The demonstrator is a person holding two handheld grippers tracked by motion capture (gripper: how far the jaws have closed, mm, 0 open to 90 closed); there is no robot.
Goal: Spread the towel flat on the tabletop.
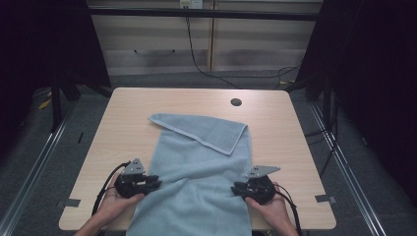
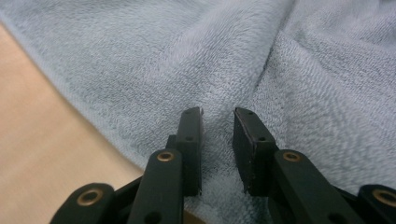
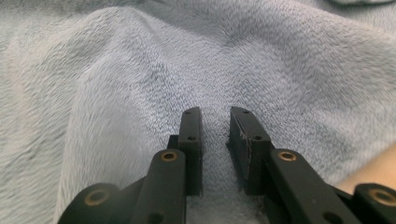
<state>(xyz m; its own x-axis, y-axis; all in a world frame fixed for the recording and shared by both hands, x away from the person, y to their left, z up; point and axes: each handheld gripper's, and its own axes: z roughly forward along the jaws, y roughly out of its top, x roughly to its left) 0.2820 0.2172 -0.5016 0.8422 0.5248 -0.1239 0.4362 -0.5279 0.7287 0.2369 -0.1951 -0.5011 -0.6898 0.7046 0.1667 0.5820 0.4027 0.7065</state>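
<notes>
A light blue towel [image 1: 196, 162] lies lengthwise down the middle of the wooden table [image 1: 128, 128]. Its far right corner is folded back over it, and its near end hangs over the front edge. My left gripper [image 1: 156, 184] rests at the towel's left edge, pointing inward. In the left gripper view the left gripper [image 2: 218, 112] is open a narrow gap over the towel [image 2: 187, 56], with nothing pinched. My right gripper [image 1: 234, 189] sits at the towel's right edge, facing the left one. In the right gripper view the right gripper [image 3: 215, 111] is likewise slightly open above a raised fold of towel [image 3: 140, 70].
A round cable hole [image 1: 236, 102] sits near the table's far edge. Grey tape marks lie at the front left [image 1: 71, 202] and front right [image 1: 325, 199] corners. Dark frames and curtains flank the table; a cabinet with a hanging cable [image 1: 194, 54] stands behind.
</notes>
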